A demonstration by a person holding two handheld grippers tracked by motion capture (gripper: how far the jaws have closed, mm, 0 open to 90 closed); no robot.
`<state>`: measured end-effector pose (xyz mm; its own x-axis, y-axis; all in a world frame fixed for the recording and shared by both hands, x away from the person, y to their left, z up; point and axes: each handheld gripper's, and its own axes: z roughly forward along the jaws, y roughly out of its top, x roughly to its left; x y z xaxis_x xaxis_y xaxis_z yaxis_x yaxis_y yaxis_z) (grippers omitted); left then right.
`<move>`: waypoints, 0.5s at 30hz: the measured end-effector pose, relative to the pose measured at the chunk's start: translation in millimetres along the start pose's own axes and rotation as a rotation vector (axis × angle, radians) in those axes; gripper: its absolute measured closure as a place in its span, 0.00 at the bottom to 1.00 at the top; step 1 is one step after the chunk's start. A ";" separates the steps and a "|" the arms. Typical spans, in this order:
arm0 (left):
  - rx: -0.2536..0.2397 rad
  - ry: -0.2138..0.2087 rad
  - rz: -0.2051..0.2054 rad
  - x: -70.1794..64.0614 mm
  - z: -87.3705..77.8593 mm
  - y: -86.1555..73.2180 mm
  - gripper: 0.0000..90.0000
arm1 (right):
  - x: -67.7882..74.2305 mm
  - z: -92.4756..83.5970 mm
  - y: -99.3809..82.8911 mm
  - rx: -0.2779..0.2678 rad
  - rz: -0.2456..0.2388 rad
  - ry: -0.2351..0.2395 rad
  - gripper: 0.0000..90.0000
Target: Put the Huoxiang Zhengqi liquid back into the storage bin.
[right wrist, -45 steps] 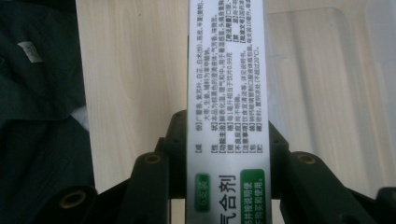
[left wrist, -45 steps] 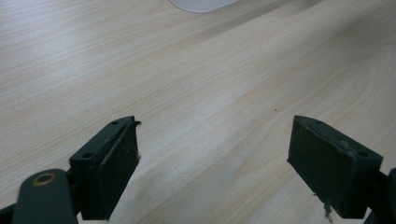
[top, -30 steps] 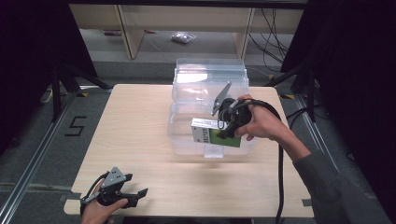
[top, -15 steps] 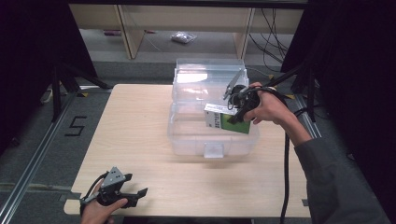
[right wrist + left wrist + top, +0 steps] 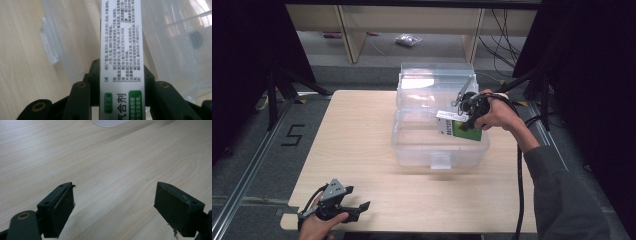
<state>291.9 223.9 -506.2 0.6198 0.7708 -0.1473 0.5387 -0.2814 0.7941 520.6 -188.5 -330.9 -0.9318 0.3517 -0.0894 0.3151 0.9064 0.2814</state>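
Green-and-white box (image 5: 459, 129) held over the clear bin (image 5: 439, 150), ready to go in.

Nearest you, your left gripper (image 5: 346, 207) rested at the table's (image 5: 362, 130) front edge with its jaws spread wide and nothing between them, probably parked so it stayed out of the way. Farther off, your right gripper (image 5: 464, 114) had its jaws clamped on the box's narrow sides, printed face (image 5: 121, 50) up, which kept the carton steady. You held it tilted just above the bin's right side, inside the rim line, likely to lower it in. Behind, the bin's lid (image 5: 434, 82) stood open.
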 end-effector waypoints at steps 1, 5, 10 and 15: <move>-0.008 -0.001 -0.001 0.1 0.3 -0.3 0.17 | -0.1 1.7 -0.7 0.000 0.003 0.003 0.72; -0.003 -0.003 -0.007 -0.7 1.0 -0.3 0.17 | 1.1 9.9 -5.4 0.004 0.028 0.021 0.72; -0.001 0.000 -0.003 0.0 0.8 -0.4 0.17 | -1.4 20.9 -10.3 0.001 -0.001 0.031 0.72; -0.003 -0.002 -0.005 -0.6 1.4 -0.2 0.17 | -1.3 30.2 -14.9 0.002 -0.008 0.044 0.72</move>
<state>292.3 222.7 -507.0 0.6180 0.7713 -0.1524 0.5400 -0.2756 0.7953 522.5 -195.3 -363.9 -0.9413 0.3340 -0.0492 0.3081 0.9095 0.2790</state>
